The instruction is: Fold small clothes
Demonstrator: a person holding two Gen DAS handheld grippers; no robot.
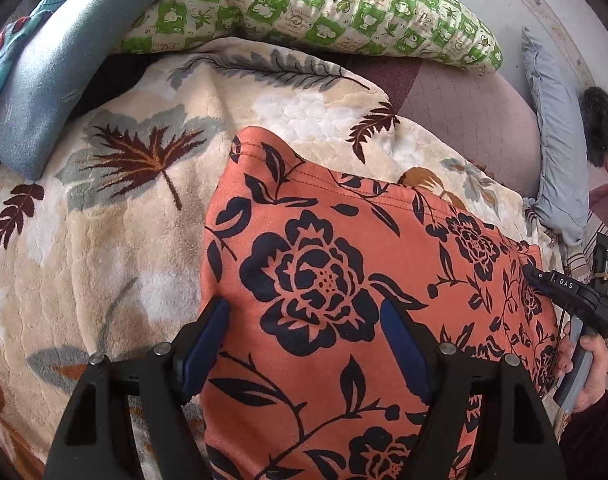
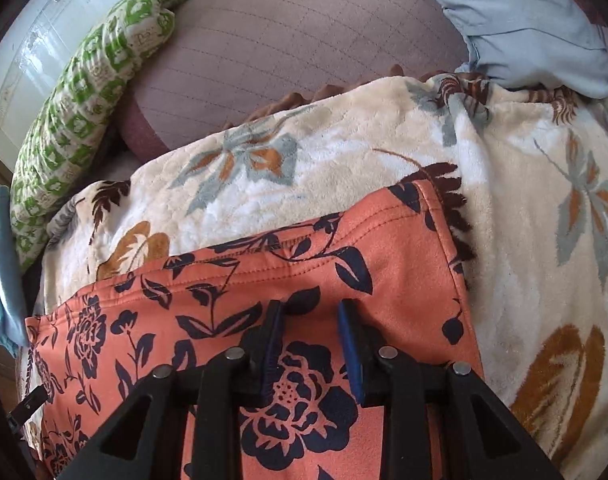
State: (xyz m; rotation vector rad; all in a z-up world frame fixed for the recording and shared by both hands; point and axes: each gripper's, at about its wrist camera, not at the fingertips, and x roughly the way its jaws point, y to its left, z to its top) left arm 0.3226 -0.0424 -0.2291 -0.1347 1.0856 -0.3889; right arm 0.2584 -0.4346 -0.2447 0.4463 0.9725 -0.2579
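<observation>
An orange garment with dark blue flowers (image 1: 344,264) lies flat on a cream fleece blanket (image 1: 115,240); its stitched hem faces away. My left gripper (image 1: 304,306) hovers over the garment's left part, its blue-padded jaws wide open with nothing between them. The right gripper (image 1: 564,292), held by a hand (image 1: 588,364), is at the garment's right edge. In the right wrist view the right gripper (image 2: 310,312) is over the same garment (image 2: 404,248). Its jaws stand narrowly apart, and only flat cloth shows through the gap, with nothing pinched.
A green-checked pillow (image 1: 324,4) and a mauve quilted cushion (image 2: 295,44) lie beyond the blanket. A folded blue cloth (image 1: 51,80) sits at the far left and a pale blue pillow (image 2: 524,20) at the far right. A dark furry thing (image 1: 600,124) is at the right edge.
</observation>
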